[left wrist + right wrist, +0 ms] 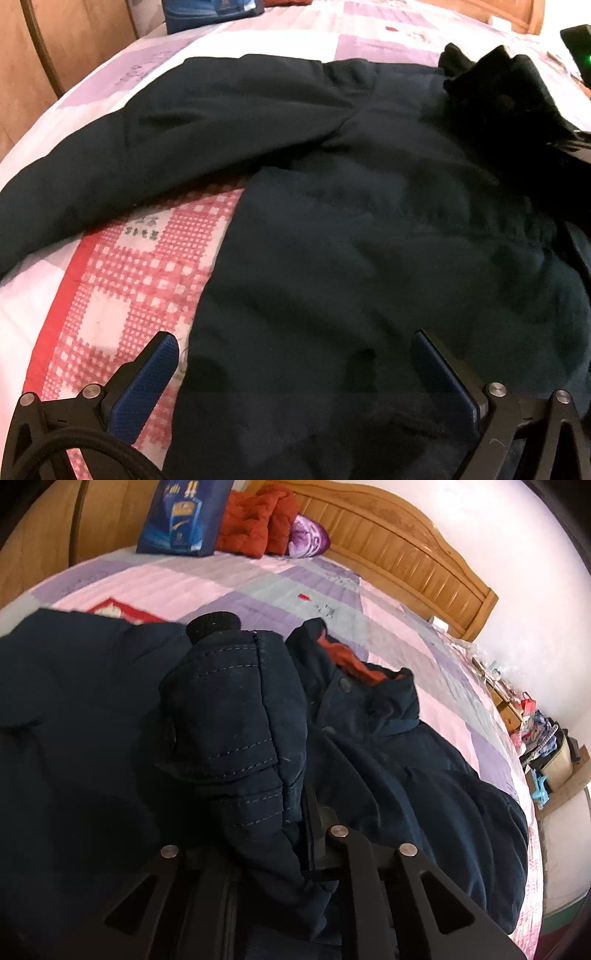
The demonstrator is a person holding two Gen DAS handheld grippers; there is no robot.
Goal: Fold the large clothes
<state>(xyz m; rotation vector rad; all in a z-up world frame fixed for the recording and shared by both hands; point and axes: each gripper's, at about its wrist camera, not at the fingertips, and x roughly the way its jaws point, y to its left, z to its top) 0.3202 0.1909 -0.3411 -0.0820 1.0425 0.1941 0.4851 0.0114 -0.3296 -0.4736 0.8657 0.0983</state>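
A large dark navy jacket (369, 240) lies spread on the bed, one sleeve (110, 173) stretching out to the left. My left gripper (295, 358) hovers just above its lower part, jaws wide open, the blue pads (147, 380) holding nothing. In the right wrist view the jacket's other sleeve (229, 716), stitched and ending in a black knit cuff (214, 624), is bunched between the fingers of my right gripper (243, 786), which is shut on it. The cloth hides the left finger. The collar with its orange lining (351, 664) lies beyond. That lifted cuff (498, 92) also shows in the left wrist view.
The bed has a pink and purple patchwork cover (258, 587) and a red checked cloth (122, 295) beside the jacket. A blue bag (181, 517), a red garment (255, 524) and a purple cushion (308, 539) sit by the wooden headboard (406, 554). A cluttered shelf (546, 746) stands at the right.
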